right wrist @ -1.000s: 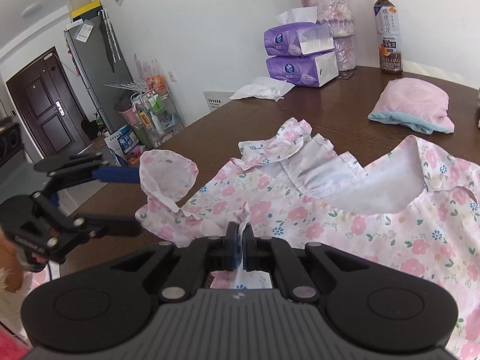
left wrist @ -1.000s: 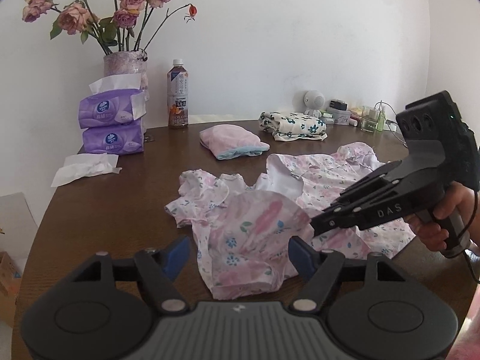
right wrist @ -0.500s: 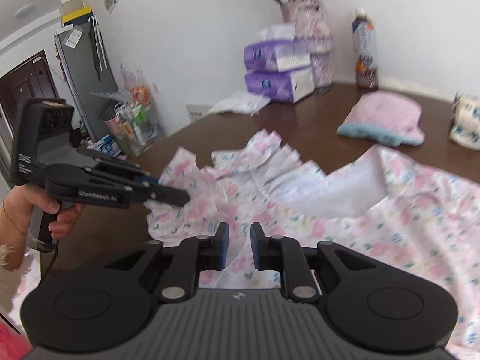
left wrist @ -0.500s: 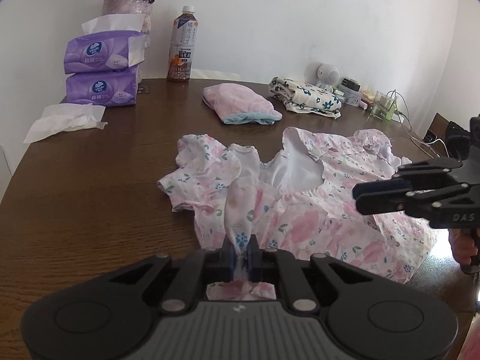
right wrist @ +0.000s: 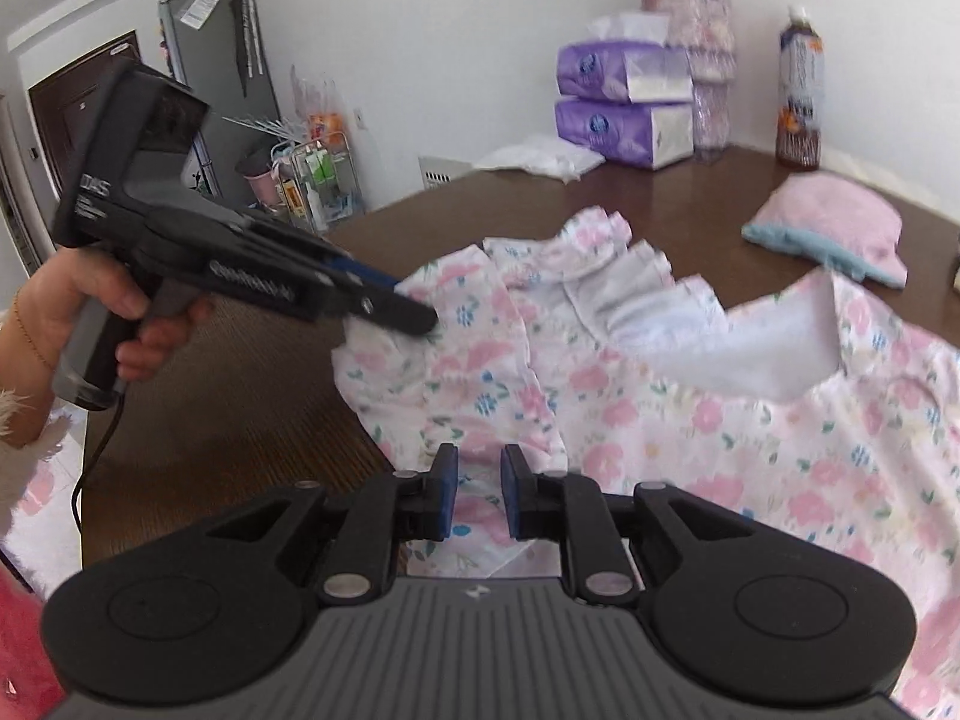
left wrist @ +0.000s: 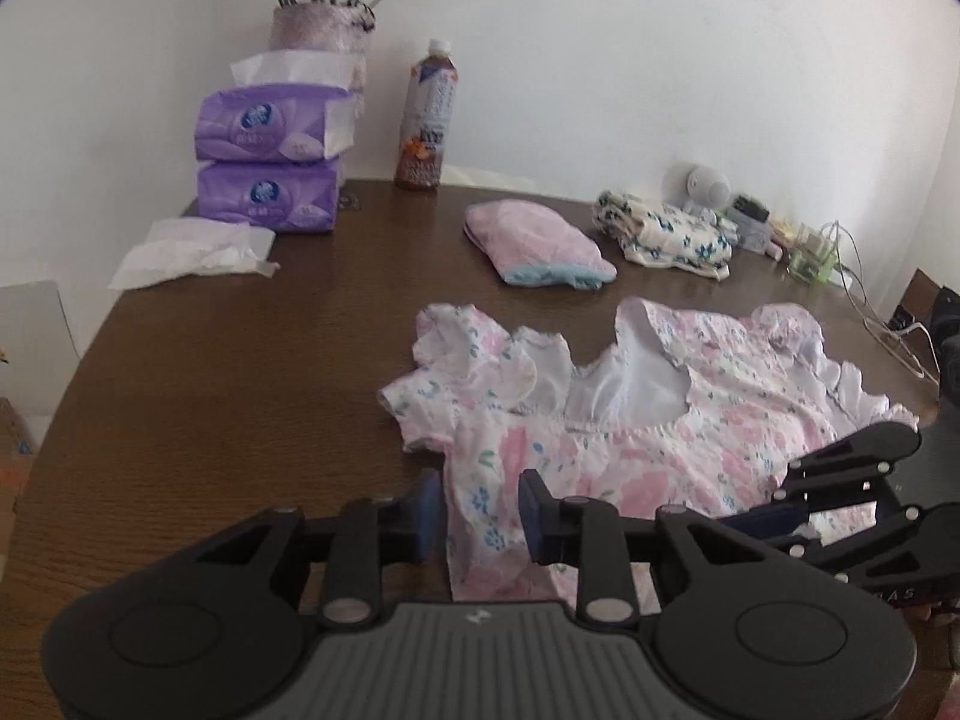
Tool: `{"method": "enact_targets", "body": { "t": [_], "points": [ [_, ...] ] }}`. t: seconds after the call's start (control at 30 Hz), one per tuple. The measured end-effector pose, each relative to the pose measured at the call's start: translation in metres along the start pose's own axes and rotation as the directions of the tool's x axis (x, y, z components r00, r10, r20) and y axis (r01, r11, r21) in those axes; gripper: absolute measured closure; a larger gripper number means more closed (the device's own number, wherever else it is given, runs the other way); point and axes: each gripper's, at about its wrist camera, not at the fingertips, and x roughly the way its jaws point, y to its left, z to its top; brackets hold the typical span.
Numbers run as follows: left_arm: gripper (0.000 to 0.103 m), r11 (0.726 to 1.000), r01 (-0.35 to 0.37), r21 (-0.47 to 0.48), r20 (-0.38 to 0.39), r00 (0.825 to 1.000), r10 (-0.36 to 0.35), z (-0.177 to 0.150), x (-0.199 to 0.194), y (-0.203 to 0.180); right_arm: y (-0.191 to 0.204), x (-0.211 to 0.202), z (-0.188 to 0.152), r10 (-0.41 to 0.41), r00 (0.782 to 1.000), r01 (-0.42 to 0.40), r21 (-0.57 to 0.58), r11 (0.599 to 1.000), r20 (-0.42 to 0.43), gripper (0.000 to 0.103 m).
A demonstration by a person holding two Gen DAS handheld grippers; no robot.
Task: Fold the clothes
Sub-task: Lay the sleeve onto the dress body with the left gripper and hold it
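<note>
The left hand-held gripper (left wrist: pixel 477 507), clamped 0.5 s ago, now gapes around the pink floral cotton dress (left wrist: pixel 648 420); the right hand-held gripper (right wrist: pixel 479 495) stays apart.

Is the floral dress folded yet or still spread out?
Mostly spread: the floral dress lies open on the table, neckline showing, one side edge turned in.

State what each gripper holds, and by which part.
Nothing: the left gripper and right gripper are both open over the floral dress.

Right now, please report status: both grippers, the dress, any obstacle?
Left hand-held gripper open, dress edge between fingers. Right hand-held gripper open, empty. Floral dress on table, one side folded over. Nothing in the way.
</note>
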Motion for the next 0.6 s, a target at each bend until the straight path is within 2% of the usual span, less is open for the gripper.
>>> {"method": "enact_targets", "body": {
  "t": [0.03, 0.1, 0.2, 0.27, 0.37, 0.47, 0.6],
  "points": [
    [0.076, 1.0, -0.006, -0.006, 0.025, 1.0, 0.006, 0.002, -0.005, 0.001, -0.002, 0.001, -0.001, 0.006, 1.0, -0.005, 0.011, 1.0, -0.003, 0.087],
    [0.078, 0.999, 0.027, 0.019, 0.053, 0.998, -0.028, 0.005, -0.01, -0.005, -0.002, 0.001, -0.002, 0.004, 1.0, -0.004, 0.008, 1.0, -0.001, 0.087],
    [0.078, 0.994, 0.066, 0.09, 0.029, 0.997, -0.068, 0.002, -0.004, -0.022, 0.0, 0.001, -0.003, -0.004, 1.0, 0.004, -0.005, 1.0, 0.003, 0.087],
    [0.078, 0.99, 0.055, 0.131, -0.008, 0.998, -0.055, -0.003, 0.006, -0.032, 0.001, 0.0, -0.003, -0.007, 1.0, 0.007, -0.008, 1.0, 0.006, 0.087],
    [0.078, 0.991, 0.037, 0.129, -0.062, 0.998, -0.029, -0.012, 0.02, -0.033, 0.002, 0.001, -0.003, -0.01, 1.0, 0.01, -0.01, 1.0, 0.009, 0.087],
    [0.079, 0.994, 0.0, 0.107, -0.08, 0.997, 0.009, -0.019, 0.027, -0.027, 0.002, 0.0, -0.004, -0.013, 1.0, 0.014, -0.014, 1.0, 0.015, 0.087],
    [0.078, 0.997, -0.013, 0.08, -0.073, 0.997, 0.019, -0.026, 0.027, -0.022, 0.003, 0.0, -0.005, -0.017, 1.0, 0.017, -0.019, 1.0, 0.026, 0.087]
  ]
}}
